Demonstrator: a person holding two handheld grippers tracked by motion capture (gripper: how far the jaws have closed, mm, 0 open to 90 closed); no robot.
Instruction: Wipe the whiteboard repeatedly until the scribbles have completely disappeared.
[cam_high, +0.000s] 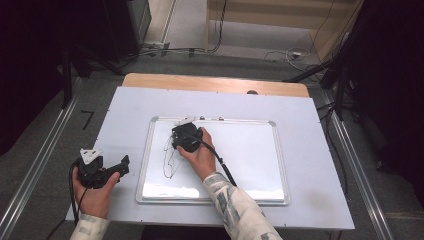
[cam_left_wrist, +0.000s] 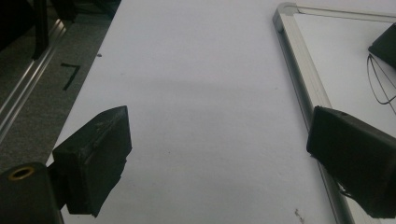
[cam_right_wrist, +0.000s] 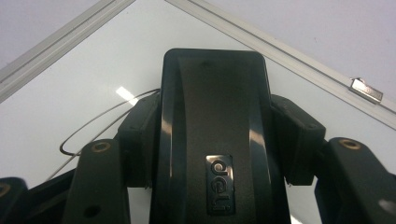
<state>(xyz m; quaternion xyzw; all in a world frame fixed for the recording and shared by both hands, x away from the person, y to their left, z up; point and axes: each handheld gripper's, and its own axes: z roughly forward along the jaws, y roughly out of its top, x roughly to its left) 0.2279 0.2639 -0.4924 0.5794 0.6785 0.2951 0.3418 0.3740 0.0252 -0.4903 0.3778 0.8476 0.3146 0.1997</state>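
Two tools are in my hands. My right tool (cam_right_wrist: 212, 140) is pinching a black eraser (cam_right_wrist: 212, 116) squarely between its jaws, pressed down on the whiteboard (cam_high: 250, 150) near its far left corner, just beside the black scribble (cam_high: 169, 160). My left tool (cam_left_wrist: 219, 158) rests with its jaws spread and nothing between them, on the surface (cam_high: 125, 115) just off the whiteboard's left edge, toward the near left corner.

Black whiteboard eraser (cam_right_wrist: 215, 140), glossy, embossed logo on its back, clamped between right gripper (cam_high: 186, 137) jaws. Pressed flat on whiteboard (cam_high: 250, 150) near its upper-left corner. Thin black marker line (cam_high: 169, 162) looping just left of and below gripper.
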